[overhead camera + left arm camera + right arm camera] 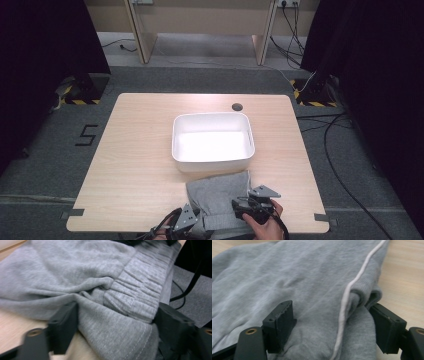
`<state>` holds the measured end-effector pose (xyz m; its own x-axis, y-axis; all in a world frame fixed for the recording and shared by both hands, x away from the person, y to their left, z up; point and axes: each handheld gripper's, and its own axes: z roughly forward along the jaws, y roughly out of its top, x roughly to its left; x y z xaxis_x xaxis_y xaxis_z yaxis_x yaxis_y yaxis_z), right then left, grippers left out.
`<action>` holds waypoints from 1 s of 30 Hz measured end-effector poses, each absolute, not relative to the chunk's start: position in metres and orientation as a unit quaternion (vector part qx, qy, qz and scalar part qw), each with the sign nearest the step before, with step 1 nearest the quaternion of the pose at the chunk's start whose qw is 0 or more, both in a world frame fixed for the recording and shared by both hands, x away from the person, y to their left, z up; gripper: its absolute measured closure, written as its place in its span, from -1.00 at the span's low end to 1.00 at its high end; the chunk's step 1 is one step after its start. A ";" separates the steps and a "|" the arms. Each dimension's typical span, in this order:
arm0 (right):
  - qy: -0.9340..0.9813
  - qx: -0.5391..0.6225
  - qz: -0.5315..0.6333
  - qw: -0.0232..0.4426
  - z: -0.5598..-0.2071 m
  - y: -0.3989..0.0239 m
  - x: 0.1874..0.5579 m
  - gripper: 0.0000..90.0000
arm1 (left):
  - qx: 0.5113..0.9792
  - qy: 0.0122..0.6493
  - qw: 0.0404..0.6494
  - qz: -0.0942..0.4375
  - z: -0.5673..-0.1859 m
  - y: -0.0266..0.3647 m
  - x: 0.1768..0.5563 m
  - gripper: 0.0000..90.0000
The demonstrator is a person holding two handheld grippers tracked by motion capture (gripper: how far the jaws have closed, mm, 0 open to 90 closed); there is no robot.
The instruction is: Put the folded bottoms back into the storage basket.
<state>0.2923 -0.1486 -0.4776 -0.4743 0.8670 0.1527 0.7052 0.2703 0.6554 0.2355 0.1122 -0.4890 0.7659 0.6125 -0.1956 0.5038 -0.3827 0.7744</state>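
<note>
Table (135, 165): light wood, a small dark hole near its far edge. White tub (213, 141) sits at the middle, open side up, nothing visible inside. It is probably where the cloth is meant to end up, being just beyond it.

Grey garment (218, 200): folded knit, flat on the near edge of the table, its far edge touching or nearly touching the tub's near wall. Ribbed waistband (140, 293) lies at the near side, partly over the table edge; a pale cord (352, 287) runs along one fold.

Left gripper (113, 322): low at the garment's near-left corner, jaws wide, straddling the waistband fold. Cloth lies between them; pads seem to touch it at the sides, but no pinch shows.

Right gripper (332, 325): at the near-right corner, in a hand (267, 227) coming in from the bottom edge, jaws likewise wide around a doubled fold with the cord. Not clamped, I judge.

Both point forward, nearly level, set one per corner, likely for a two-handed lift.
</note>
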 end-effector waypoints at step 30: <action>0.827 0.403 0.378 0.100 -0.468 -0.168 0.347 -0.44 | 0.843 0.320 0.426 0.074 -0.490 0.164 0.257 0.26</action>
<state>0.3467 -0.1679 -0.4680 -0.6552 0.7426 0.1387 0.5910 0.3896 0.7064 0.2572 0.1641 -0.4901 0.7847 0.6020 -0.1476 0.4756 -0.4321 0.7663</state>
